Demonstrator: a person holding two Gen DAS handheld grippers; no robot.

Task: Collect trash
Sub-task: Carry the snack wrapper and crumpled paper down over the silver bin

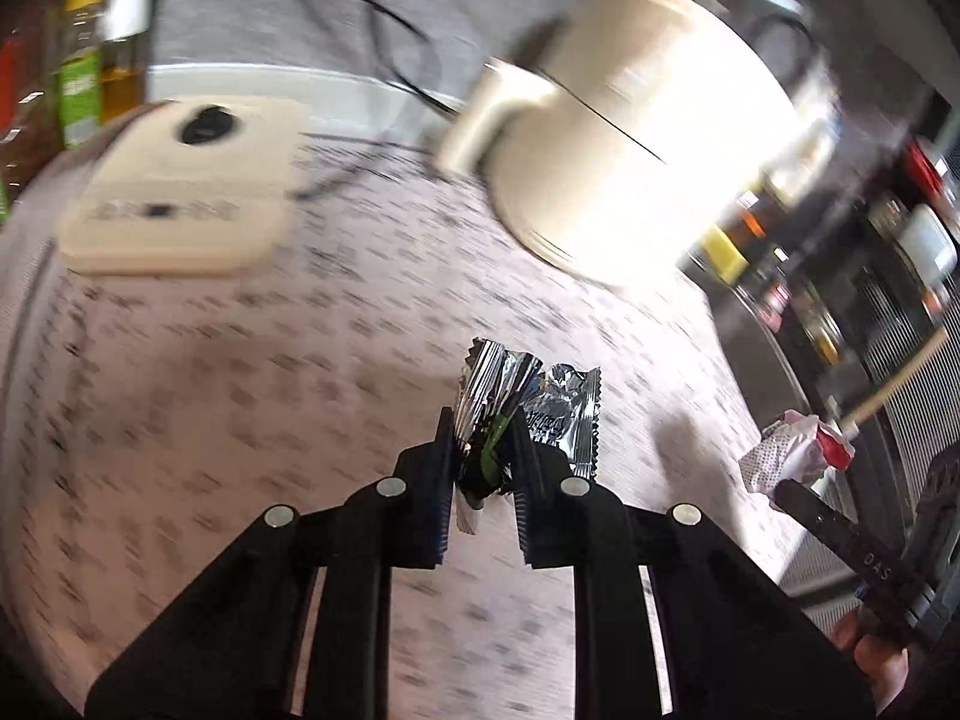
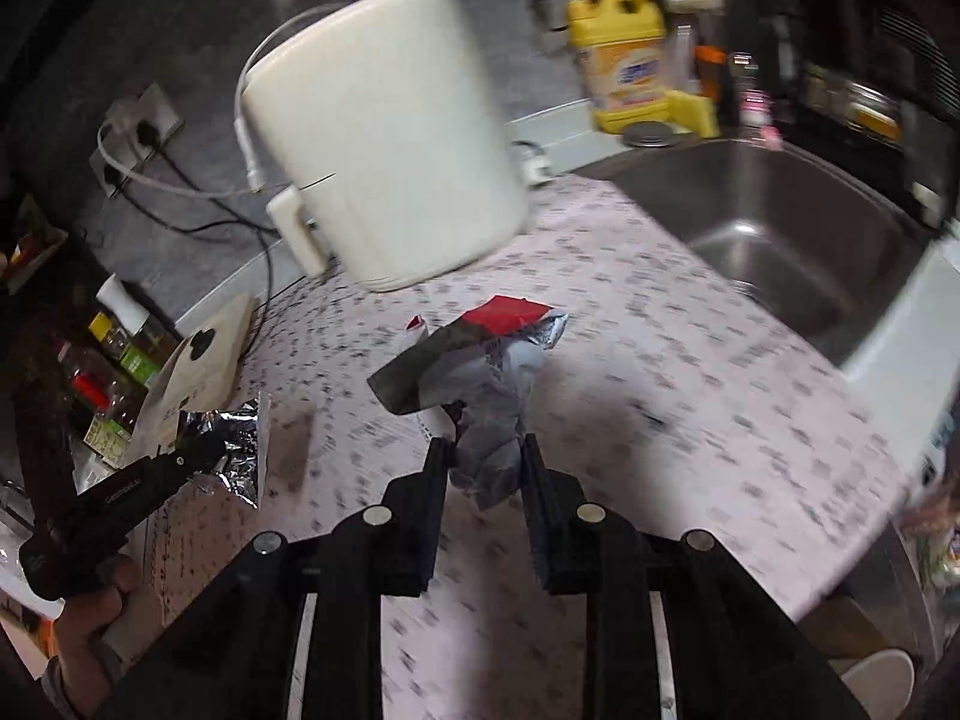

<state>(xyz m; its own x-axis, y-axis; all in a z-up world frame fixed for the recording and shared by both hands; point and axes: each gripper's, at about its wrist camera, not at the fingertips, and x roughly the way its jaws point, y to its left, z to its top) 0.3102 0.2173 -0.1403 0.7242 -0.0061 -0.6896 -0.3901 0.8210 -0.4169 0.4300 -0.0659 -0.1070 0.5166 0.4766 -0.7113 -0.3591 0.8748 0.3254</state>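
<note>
My left gripper (image 1: 483, 432) is shut on a crumpled silver foil wrapper (image 1: 528, 396) with a green patch, held above the patterned countertop (image 1: 240, 390). My right gripper (image 2: 486, 450) is shut on a crumpled white and red wrapper (image 2: 480, 360), also held above the counter. In the left wrist view the right gripper and its red and white wrapper (image 1: 792, 450) show at the right edge. In the right wrist view the left gripper with the foil wrapper (image 2: 240, 450) shows at the lower left.
A cream air fryer (image 1: 636, 120) (image 2: 384, 132) stands at the back of the counter with cables behind it. A beige board (image 1: 180, 180) lies at the left. A steel sink (image 2: 780, 240) is at the right, with a yellow detergent bottle (image 2: 624, 42) behind it. Bottles (image 1: 78, 60) stand far left.
</note>
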